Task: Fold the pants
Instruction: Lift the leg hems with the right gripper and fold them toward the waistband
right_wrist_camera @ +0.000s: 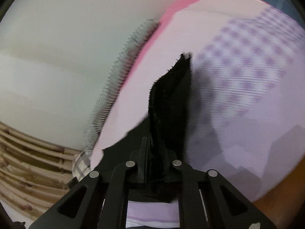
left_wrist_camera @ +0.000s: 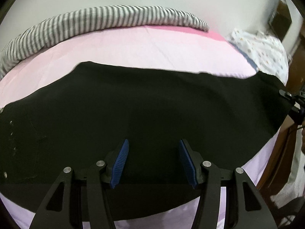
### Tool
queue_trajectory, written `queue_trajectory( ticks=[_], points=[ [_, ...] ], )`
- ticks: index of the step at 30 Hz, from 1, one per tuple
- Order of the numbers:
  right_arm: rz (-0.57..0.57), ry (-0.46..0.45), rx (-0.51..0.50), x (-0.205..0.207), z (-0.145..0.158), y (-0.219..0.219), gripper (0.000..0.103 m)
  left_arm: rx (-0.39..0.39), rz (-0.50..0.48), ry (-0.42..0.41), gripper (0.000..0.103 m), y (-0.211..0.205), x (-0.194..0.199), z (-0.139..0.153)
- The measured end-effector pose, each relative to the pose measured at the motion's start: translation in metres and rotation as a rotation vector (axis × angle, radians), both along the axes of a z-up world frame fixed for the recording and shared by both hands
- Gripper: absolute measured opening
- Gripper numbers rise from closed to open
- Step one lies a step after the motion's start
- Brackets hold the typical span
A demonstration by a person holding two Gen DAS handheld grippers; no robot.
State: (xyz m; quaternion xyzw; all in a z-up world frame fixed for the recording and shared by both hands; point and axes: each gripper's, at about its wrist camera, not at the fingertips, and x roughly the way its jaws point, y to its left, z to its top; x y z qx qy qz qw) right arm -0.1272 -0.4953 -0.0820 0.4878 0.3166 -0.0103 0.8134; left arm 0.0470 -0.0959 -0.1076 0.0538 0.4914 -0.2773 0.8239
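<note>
L gripper [left_wrist_camera: 153, 152] jaws wide over pants [left_wrist_camera: 152, 103]; R gripper [right_wrist_camera: 152, 148] pinching them.

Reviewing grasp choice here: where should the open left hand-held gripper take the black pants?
The left hand-held gripper should likely pinch the near edge of the pants, coming in low from the near side; they lie flat, so only edges offer a grip.

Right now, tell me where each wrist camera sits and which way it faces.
Left wrist: above the open left gripper, facing across the black pants spread on the pink sheet toward the striped blanket; the right gripper shows at the far right edge.
Right wrist: behind the right gripper, shut on a raised fold of pants, tilted and blurred, facing along the bed.
Shared: pants, pink sheet, striped blanket.
</note>
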Motion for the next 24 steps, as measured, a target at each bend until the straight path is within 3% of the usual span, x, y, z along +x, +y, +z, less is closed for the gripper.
queue_trajectory(
  ticks=[7, 14, 21, 24],
  points=[
    [0.213, -0.051, 0.012, 0.083, 0.024, 0.077, 0.010, -0.090, 0.127, -0.026, 0.057, 0.055, 0.005, 0.021],
    [0.418, -0.007, -0.004, 0.146, 0.014, 0.167, 0.010, -0.148, 0.246, -0.041, 0.058, 0.111, 0.008, 0.029],
    [0.625, 0.055, -0.018, 0.174, -0.009, 0.257, 0.005, -0.194, 0.290, -0.008, 0.058, 0.137, 0.010, 0.023],
    [0.678, 0.111, -0.105, 0.174, -0.021, 0.283, 0.005, -0.206, 0.288, 0.007, 0.058, 0.141, 0.012, 0.018]
  ],
)
